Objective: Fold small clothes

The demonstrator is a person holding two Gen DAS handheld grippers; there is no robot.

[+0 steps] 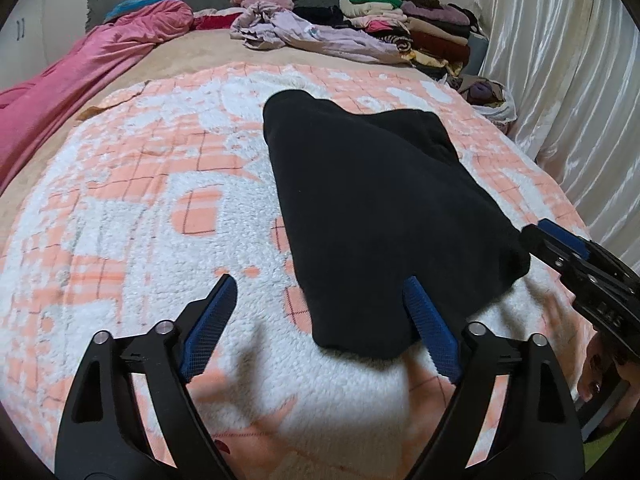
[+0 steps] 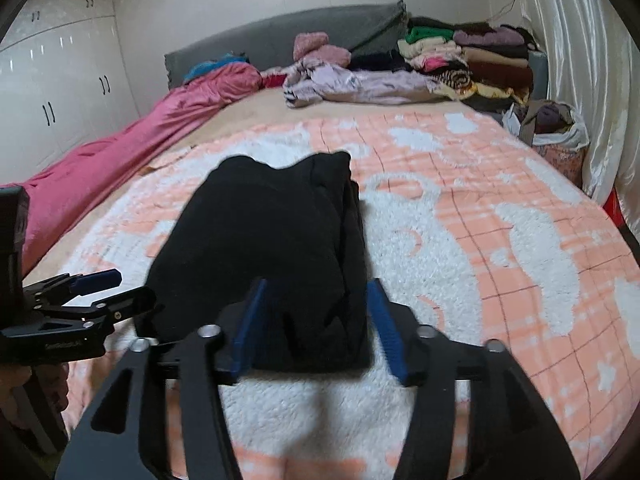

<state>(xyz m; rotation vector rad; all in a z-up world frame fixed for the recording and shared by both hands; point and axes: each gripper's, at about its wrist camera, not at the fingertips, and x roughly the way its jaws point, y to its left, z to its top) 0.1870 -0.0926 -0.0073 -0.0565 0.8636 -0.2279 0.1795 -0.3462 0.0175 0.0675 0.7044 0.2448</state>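
Observation:
A black garment [image 1: 372, 208] lies folded into a long narrow shape on the peach-and-white fleece blanket [image 1: 140, 184]. My left gripper [image 1: 320, 292] is open at the garment's near left corner; its right finger [image 1: 428, 328] sits against the cloth edge and its left finger rests over bare blanket. The right gripper [image 1: 536, 236] pokes in at the garment's near right corner. In the right wrist view the garment [image 2: 272, 240] runs away from me, and my right gripper [image 2: 316, 284] stands open with the garment's near end between its blue pads. The left gripper [image 2: 128, 286] shows at the left.
Crumpled lilac clothes [image 2: 352, 82] and a stack of folded clothes [image 2: 472, 60] sit at the head of the bed. A pink duvet [image 2: 132, 136] runs along the left edge. A curtain [image 2: 588, 60] and a filled bag [image 2: 556, 128] stand at the right, white wardrobes [image 2: 60, 80] at the left.

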